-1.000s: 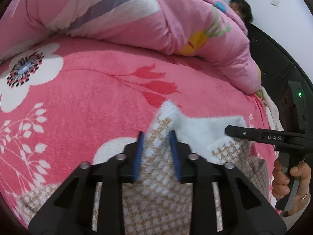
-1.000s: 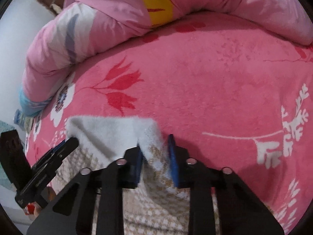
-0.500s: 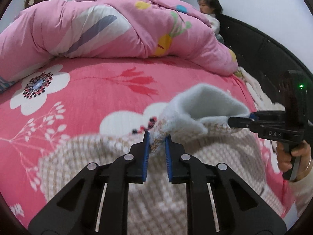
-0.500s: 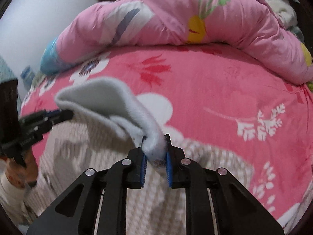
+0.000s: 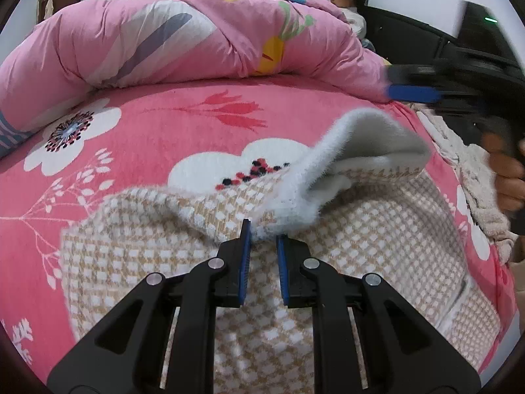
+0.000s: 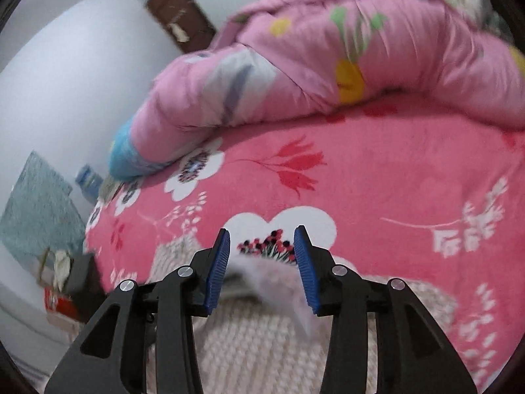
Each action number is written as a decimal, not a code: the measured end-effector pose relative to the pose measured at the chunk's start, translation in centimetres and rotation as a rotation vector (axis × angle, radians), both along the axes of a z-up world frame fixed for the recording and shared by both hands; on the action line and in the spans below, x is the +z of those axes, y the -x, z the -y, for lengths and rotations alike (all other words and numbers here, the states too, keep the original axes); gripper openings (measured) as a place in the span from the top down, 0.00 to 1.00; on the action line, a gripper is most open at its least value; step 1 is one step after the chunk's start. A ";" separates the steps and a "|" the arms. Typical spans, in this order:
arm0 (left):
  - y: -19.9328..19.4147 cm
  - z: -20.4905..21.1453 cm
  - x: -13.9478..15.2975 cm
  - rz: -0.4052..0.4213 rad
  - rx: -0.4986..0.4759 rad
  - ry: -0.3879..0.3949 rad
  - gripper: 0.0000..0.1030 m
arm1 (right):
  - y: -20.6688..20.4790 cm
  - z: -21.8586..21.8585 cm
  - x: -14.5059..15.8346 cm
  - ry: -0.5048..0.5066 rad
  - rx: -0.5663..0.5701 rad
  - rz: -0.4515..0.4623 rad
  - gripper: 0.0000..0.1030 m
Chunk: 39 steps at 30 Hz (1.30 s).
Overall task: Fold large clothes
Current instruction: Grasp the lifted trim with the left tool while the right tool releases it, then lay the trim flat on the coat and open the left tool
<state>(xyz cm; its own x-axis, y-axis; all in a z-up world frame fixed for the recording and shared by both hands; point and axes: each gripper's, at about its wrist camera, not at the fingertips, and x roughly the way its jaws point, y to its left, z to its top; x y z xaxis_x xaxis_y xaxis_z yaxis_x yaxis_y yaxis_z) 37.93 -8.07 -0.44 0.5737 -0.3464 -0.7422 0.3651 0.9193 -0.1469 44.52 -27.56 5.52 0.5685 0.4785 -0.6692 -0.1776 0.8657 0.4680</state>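
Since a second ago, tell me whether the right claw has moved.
Yes. The right claw has let go of the checked garment, its jaws just opening, and lifted off it toward the pink quilt.

No text, label, brand or number can be read anywhere in either wrist view

Beyond the garment [image 5: 344,246], the pink blanket [image 5: 164,131] lies flat and bare from 9 to 1 o'clock, open for passage. The rolled quilt [image 5: 197,39] walls off 12 o'clock. At 2 o'clock the right gripper [image 5: 413,93] hangs, a knit heap [image 5: 475,170] under it.
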 end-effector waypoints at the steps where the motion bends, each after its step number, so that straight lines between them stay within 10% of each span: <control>1: 0.1 -0.1 -0.1 -0.002 -0.001 -0.003 0.86 | -1.0 -0.5 -1.3 -0.008 0.000 -0.036 0.66; 6: 1.0 -2.1 -0.3 -0.030 0.015 -0.017 0.84 | -0.2 -3.8 -7.2 -0.062 0.161 -0.249 0.68; 13: 2.7 -7.2 2.5 0.031 0.085 0.109 0.84 | 7.4 -4.7 -8.6 0.150 0.283 -0.165 0.68; 18: 0.0 -3.2 4.5 0.037 0.021 0.191 0.81 | 8.0 -7.0 -7.0 0.304 0.272 -0.086 0.68; 26: -4.2 1.3 -3.3 -0.212 0.062 0.013 0.81 | 5.9 -5.9 -8.4 0.402 0.201 -0.099 0.67; 39: 0.5 -2.4 0.7 -0.023 0.008 0.028 0.78 | 10.4 0.8 -3.1 0.359 0.121 -0.016 0.56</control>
